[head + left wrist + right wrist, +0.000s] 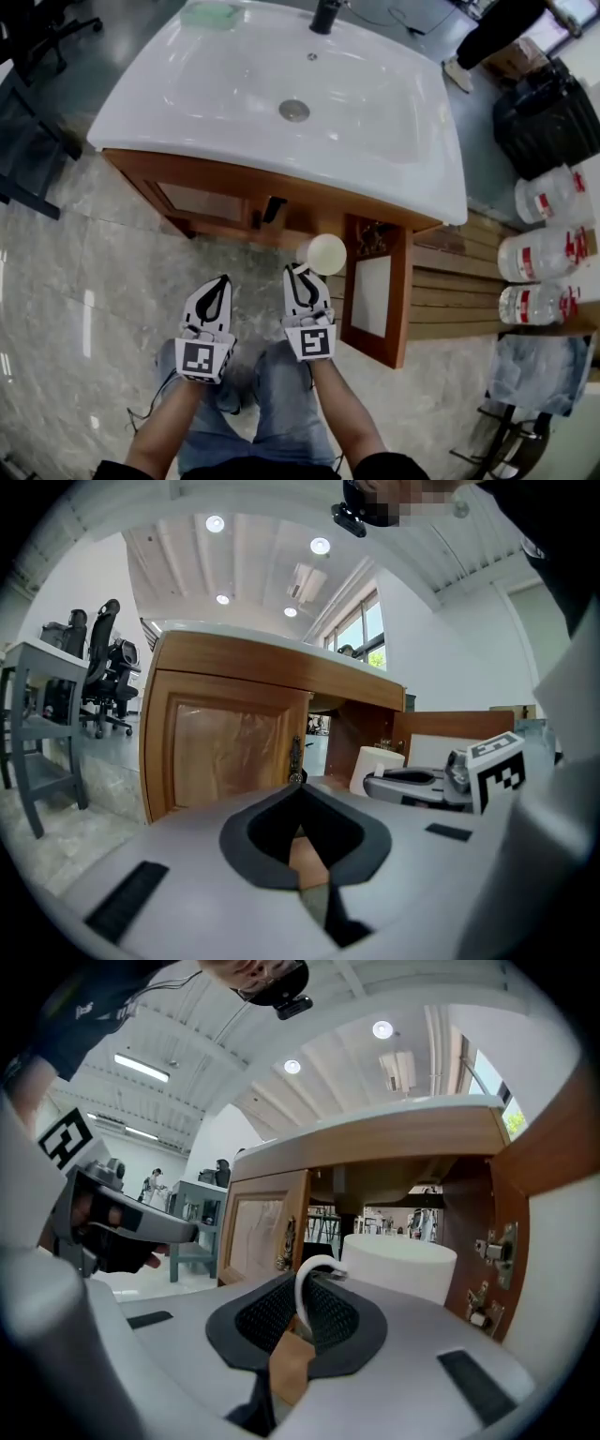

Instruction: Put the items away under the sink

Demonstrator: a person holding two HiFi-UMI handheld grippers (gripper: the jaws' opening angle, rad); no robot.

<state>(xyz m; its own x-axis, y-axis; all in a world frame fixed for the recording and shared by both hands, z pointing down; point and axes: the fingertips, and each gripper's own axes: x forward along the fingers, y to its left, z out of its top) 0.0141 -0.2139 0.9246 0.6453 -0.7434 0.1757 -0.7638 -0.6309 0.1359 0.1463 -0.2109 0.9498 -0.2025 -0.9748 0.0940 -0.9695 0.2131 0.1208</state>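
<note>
The right gripper (301,274) is pinching the thin handle of what looks like a white cup (326,254), holding it beside the open cabinet door (377,298) under the sink (169,103). The left gripper (214,285) is hovering alongside, closed and empty. On so slim a grip, the cup risks swinging and clipping the door.

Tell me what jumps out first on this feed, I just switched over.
The white cup stands out first: the right gripper holds it by its handle, in front of the open cabinet door under the sink. The left gripper hangs beside it, shut and empty. Large water bottles line the right edge of the head view.
</note>
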